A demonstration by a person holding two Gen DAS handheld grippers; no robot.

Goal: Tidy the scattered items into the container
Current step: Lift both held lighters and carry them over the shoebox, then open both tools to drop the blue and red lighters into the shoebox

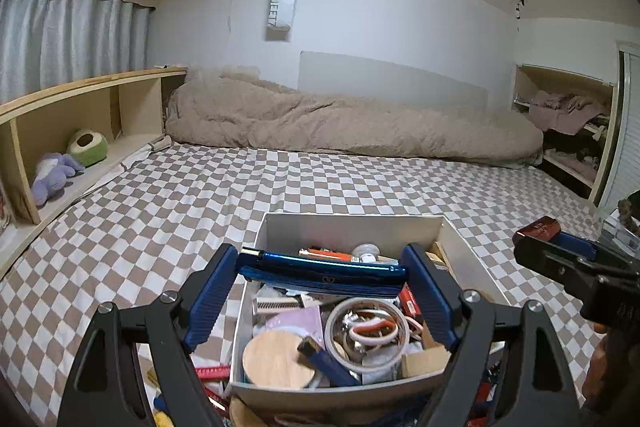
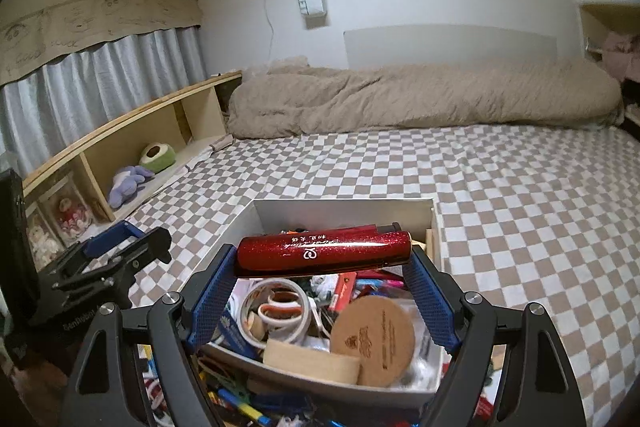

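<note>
White box [image 1: 460,247] crammed with tape rolls [image 1: 366,331] and wooden discs [image 1: 276,359]; left gripper [image 1: 322,269] clamping blue tube [image 1: 324,263], right gripper [image 2: 322,259] red tube [image 2: 324,251]

The left tongs [image 1: 322,269] have ribbed blue fingers [image 1: 212,291] on black arms, and between them lies a glossy blue tube [image 1: 324,263]. The right tongs [image 2: 322,255] are the same blue and black, with a glittery red tube [image 2: 324,253] bearing white lettering between the fingers. Below both sits a white box [image 1: 352,223] with a pale wooden disc [image 2: 372,341] and a white tape ring [image 1: 366,331] inside. Beyond the tongs spreads a beige-and-white checkered bed sheet [image 1: 160,211], then a beige fluffy blanket [image 1: 320,123]. To their left, a purple plush [image 1: 52,175] lies beside a green one [image 1: 88,147].
</note>
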